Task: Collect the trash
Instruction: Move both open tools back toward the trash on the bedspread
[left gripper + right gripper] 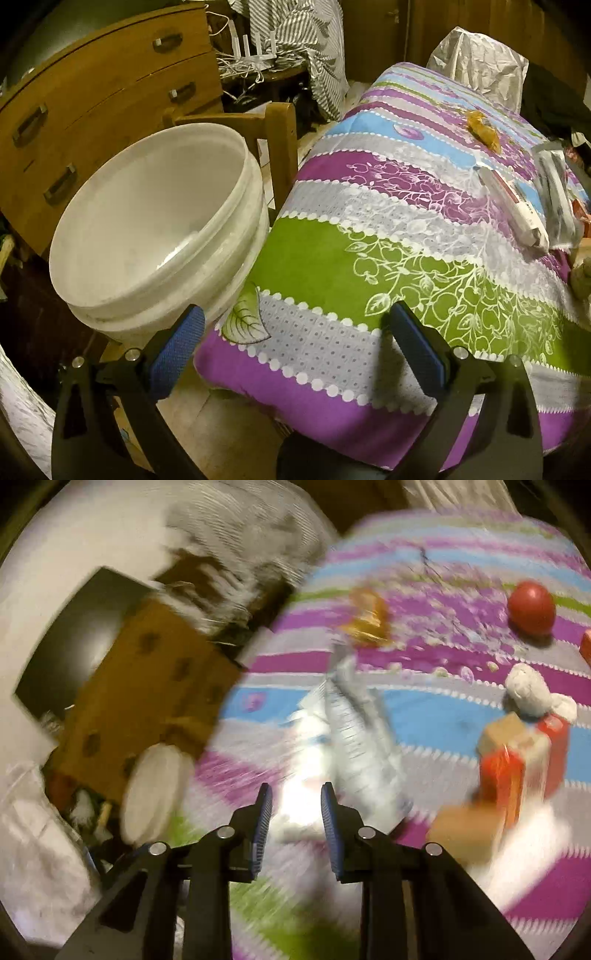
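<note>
On the striped floral tablecloth I count one orange wrapper and one white tube beside one white plastic bucket, my left tongs wide and empty, my right tongs narrowed around blurred white litter, grip uncertain.

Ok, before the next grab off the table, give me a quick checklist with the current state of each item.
1. Bucket ready: the white bucket stands open beside the table and looks empty. Ok.
2. Left gripper free: jaws wide apart, nothing between them. Ok.
3. Right gripper empty: jaws narrowed, with a gap; the white wrapper seems to lie beyond the tips, but the blur hides contact. Cannot tell.
4. Right wrist view steady: heavily smeared. Not ok.
5. Trash left to collect: white wrapper, silver packet and orange wrapper lie on the striped tablecloth. Ok.
6. Red round object is trash: cannot tell.
</note>
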`<state>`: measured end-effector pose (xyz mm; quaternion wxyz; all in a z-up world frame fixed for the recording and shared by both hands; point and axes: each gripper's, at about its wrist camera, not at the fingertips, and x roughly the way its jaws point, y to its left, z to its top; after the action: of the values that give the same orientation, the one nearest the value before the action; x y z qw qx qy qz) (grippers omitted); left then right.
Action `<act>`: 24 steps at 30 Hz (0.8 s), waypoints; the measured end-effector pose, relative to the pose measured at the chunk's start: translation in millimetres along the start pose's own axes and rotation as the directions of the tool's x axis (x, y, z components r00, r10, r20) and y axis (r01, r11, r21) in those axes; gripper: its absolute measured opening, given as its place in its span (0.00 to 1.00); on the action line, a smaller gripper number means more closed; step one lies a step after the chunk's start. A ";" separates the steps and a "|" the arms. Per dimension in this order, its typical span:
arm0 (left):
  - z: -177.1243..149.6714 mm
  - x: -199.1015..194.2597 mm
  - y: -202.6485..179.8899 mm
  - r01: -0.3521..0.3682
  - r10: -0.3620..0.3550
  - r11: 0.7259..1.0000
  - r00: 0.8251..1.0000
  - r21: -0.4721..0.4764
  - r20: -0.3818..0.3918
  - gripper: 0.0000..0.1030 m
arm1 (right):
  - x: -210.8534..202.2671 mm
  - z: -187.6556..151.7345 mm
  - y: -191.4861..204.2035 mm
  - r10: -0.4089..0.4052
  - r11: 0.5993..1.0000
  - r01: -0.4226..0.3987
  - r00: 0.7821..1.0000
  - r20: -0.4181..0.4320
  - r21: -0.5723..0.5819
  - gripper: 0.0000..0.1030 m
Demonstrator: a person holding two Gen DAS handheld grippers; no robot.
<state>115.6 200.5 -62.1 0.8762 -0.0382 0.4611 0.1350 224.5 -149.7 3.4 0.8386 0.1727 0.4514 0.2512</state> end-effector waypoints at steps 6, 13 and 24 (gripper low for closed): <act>-9.0 -2.0 -0.5 0.053 -0.053 0.998 0.999 -0.022 -0.006 0.94 | -59.5 -81.1 -17.8 -0.013 0.997 0.005 0.994 0.113 0.073 0.41; 8.0 -12.4 -56.5 0.184 -0.185 0.983 0.982 0.021 0.026 0.94 | -80.1 -203.1 -60.1 -0.125 0.944 0.070 0.980 0.154 0.322 0.49; 57.8 17.4 -215.6 0.276 -0.280 0.947 0.960 0.163 0.005 0.94 | -97.4 -194.1 -41.6 -0.258 0.960 0.217 0.932 0.256 0.178 0.53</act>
<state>229.6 7.9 -55.8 0.8931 -0.0301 0.4480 -0.0269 26.3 -227.6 -56.2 0.9026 0.2113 0.3648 0.0875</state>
